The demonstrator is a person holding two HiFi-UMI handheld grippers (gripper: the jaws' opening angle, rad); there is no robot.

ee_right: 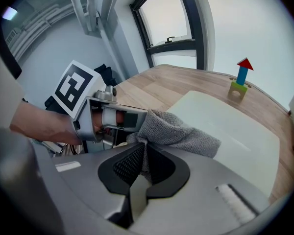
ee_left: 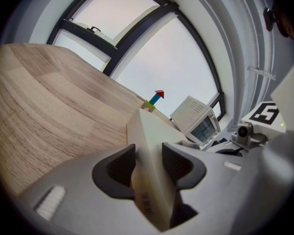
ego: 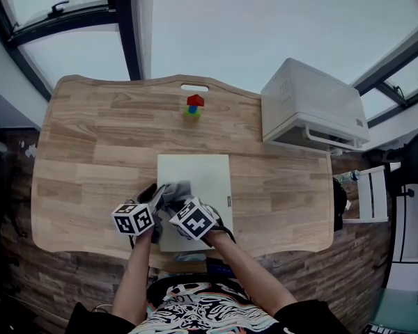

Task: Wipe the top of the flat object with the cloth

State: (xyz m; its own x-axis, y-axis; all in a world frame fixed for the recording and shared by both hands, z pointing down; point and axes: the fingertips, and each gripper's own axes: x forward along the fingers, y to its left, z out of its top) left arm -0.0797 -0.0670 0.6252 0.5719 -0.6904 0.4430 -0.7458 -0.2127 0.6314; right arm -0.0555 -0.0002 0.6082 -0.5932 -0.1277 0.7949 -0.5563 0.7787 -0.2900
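Observation:
A flat cream-white board (ego: pixel 198 179) lies on the wooden table (ego: pixel 90 152), near its front edge. My left gripper (ego: pixel 150 204) is shut on the board's near left edge (ee_left: pixel 149 151), which stands between its jaws. My right gripper (ego: pixel 175 202) is shut on a grey cloth (ee_right: pixel 179 133). The cloth (ego: pixel 175 192) rests bunched on the board's near left part, right beside the left gripper (ee_right: pixel 100 119). The board's white top (ee_right: pixel 230 126) stretches away to the right of the cloth.
A small stack of toy blocks (ego: pixel 194 106) with a red top stands at the table's far side, beyond the board. A white microwave-like box (ego: pixel 312 106) sits at the right rear. The table's front edge is just below my grippers.

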